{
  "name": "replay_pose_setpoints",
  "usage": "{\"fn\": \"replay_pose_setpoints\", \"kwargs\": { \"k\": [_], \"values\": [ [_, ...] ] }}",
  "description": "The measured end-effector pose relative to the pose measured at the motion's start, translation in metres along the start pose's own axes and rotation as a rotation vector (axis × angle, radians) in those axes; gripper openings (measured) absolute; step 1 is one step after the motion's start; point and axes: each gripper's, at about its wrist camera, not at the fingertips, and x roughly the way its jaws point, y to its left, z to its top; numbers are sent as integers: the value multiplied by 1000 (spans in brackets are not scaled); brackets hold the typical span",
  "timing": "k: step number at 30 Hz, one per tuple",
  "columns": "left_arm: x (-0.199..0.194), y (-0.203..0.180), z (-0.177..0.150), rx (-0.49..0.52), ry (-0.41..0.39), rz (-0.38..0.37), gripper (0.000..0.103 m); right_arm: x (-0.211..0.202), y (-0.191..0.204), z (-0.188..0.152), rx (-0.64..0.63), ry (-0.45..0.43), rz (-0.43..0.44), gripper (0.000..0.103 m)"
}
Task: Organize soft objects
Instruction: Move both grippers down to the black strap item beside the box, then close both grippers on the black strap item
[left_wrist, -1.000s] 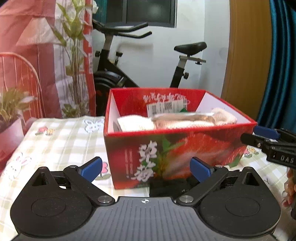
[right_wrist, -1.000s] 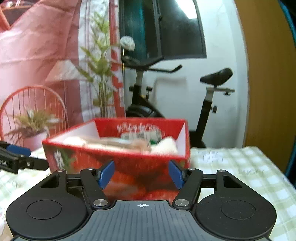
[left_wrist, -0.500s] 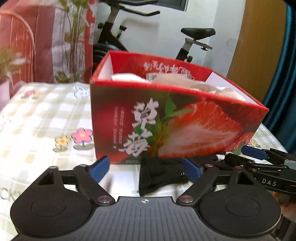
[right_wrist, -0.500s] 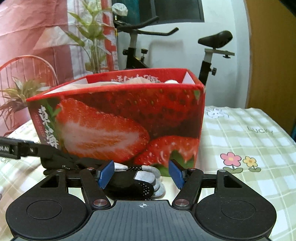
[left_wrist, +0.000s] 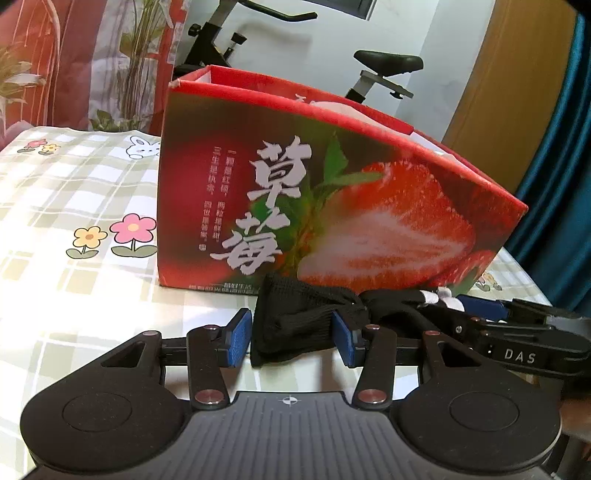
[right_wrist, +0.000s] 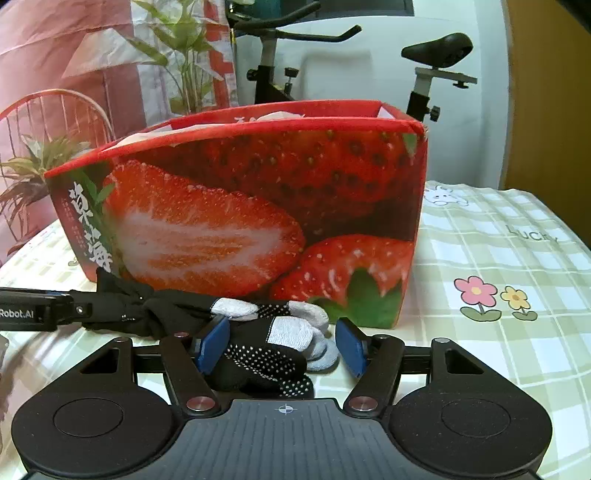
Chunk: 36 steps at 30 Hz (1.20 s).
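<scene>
Both grippers are down at table level now, having dropped from the height where they looked over the rim into the strawberry box (left_wrist: 332, 206) a second ago, and the box front fills the middle of both views instead of its open top. The target is the black glove (left_wrist: 295, 325), lying on the checked tablecloth (left_wrist: 74, 206) just in front of the box's lower edge. In the left wrist view the left gripper (left_wrist: 291, 341) has its jaws spread, with the knitted cuff sitting between the blue pads; the right-hand pad looks to be touching the fabric, the left-hand pad stands just clear, so no pinch yet. In the right wrist view the right gripper (right_wrist: 282, 345) is also spread, straddling the dotted palm and grey fingertips of the glove at lower centre; whether its pads touch the cloth I cannot tell. So the move from half a second ago has carried both tools right onto opposite ends of the same glove. That reads as a two-handed pick-up about to happen: close both, lift, carry it over the rim into the box, where pale soft items just peek above the edge. The risk is limp fabric sagging and snagging on the box wall.
</scene>
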Motion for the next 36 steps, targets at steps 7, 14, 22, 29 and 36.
{"fn": "replay_pose_setpoints", "kwargs": {
  "k": [7,14,22,29,36],
  "values": [
    [-1,2,-5,-3,-16,-12,51,3,-3,1,13,14,25,57],
    [-1,4,-5,-7,-21,-13,51,5,-3,1,-5,19,46,48],
    [-2,5,-6,-8,-23,-15,51,2,2,-1,-45,22,95,31],
    [-2,4,-7,-9,-26,-17,50,1,8,-3,-91,14,112,21],
    [-5,4,-5,-19,-19,-36,23,-7,14,-4,-132,-17,117,16]
  ]
}}
